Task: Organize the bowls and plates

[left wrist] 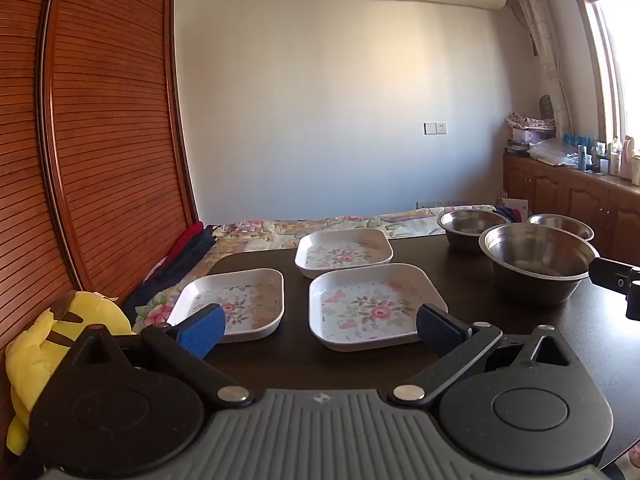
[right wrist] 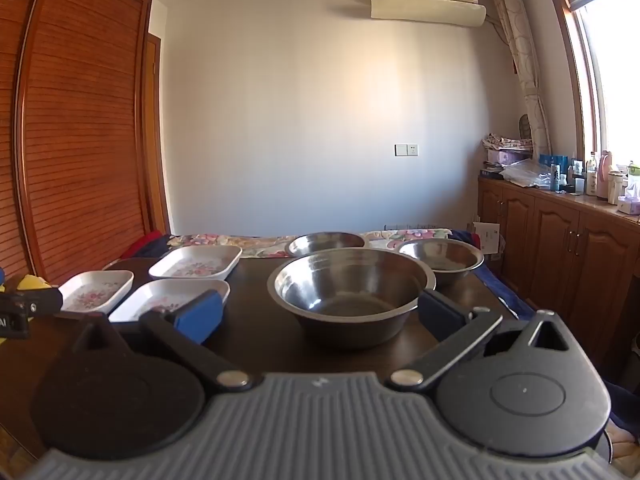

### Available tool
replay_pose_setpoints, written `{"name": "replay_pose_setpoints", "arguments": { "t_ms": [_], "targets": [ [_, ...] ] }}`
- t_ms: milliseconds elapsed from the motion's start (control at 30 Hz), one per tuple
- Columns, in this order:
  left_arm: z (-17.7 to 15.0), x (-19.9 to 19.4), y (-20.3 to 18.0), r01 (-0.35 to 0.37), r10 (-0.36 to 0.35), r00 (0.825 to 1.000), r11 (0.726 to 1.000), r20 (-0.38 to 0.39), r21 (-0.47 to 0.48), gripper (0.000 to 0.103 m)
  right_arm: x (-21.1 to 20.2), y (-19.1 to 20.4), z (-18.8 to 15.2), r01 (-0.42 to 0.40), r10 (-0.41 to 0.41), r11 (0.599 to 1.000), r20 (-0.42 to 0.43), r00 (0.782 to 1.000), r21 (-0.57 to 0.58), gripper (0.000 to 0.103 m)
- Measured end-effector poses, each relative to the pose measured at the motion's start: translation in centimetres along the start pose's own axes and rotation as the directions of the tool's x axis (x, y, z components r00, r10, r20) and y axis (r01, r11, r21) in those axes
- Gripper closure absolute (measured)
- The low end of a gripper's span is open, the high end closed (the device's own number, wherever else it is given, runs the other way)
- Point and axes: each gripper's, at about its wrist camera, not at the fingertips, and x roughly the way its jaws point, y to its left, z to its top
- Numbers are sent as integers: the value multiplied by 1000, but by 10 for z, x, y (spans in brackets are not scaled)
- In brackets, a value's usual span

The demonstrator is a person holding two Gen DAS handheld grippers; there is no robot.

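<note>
In the left wrist view, three square floral plates are seen on a dark bench point(left wrist: 460, 276): one plate at centre point(left wrist: 376, 312), one left of centre point(left wrist: 236, 304) and one further up the frame point(left wrist: 344, 252). All three are set apart from one another, none stacked. The left hand-held gripper point(left wrist: 320, 326) is held wide open with nothing between its blue pads point(left wrist: 204, 330); it is framed low in the picture, and the centre plate is seen in the gap between the fingers.

Three steel bowls are grouped at the right of that view: a large bowl point(left wrist: 536, 260) nearest, and two smaller bowls point(left wrist: 472, 226) point(left wrist: 560, 226) behind it.

In the right wrist view, the large bowl point(right wrist: 352, 292) is seen at centre frame, with the two smaller bowls point(right wrist: 326, 242) point(right wrist: 440, 258) above it. The right hand-held gripper point(right wrist: 320, 314) is likewise spread wide and holds nothing; the large bowl is framed between its fingers, though contact cannot be judged. The plates point(right wrist: 196, 264) are seen at the left of this frame.

A yellow plush toy point(left wrist: 52, 344) is seen at the lower left of the left wrist view.
</note>
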Motion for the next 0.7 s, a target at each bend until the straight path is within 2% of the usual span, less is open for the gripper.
{"name": "replay_pose_setpoints", "arguments": {
  "t_ms": [700],
  "targets": [
    [1,-3,4,7,-7,1000,1000,2,1,0,-1,0,0,3,-3,1000,0,1000,1,0]
  ]
}}
